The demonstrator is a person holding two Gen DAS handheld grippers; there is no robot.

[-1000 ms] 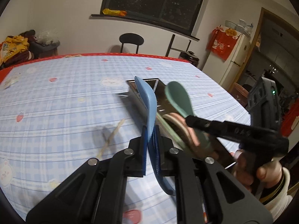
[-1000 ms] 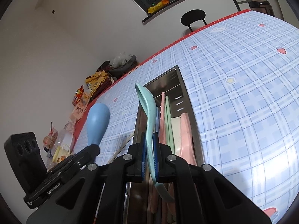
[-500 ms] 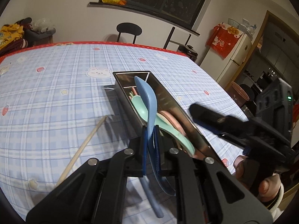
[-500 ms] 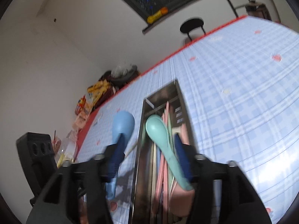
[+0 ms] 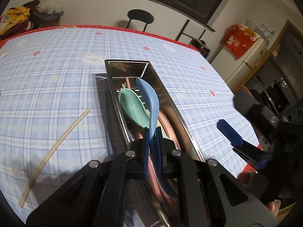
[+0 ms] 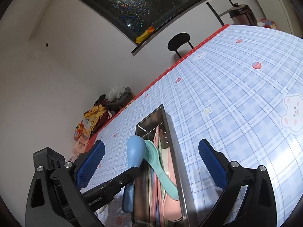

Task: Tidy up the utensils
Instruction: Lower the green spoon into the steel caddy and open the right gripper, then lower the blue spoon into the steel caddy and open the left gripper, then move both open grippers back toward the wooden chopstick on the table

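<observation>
The left tool [image 5: 152,132] is clamped on the handle of the blue spoon [image 5: 149,98], whose bowl reaches forward and stands on edge above the tray [image 5: 168,96], just beside the green spoon [image 5: 132,107]; from the right wrist view the blue spoon [image 6: 135,152] hangs at the tray's left wall, its handle end outside that wall. The right tool [image 6: 151,151] stands wide apart and holds nothing, its pads on either side of the tray [image 6: 175,147], the green spoon [image 6: 157,158] lying between and below them inside the tray. The blue spoon is matte, pale blue, with a rounded oval bowl and a thick curved handle. The green spoon is mint, bowl up, resting aslant over pink utensils [image 5: 166,121] and thin sticks [image 5: 127,82] in the narrow steel tray. A pale chopstick [image 5: 56,145] lies on the worktop [image 5: 56,75] to the left of the tray, well apart from it; the worktop has a blue plaid cloth with small prints and a red edge
</observation>
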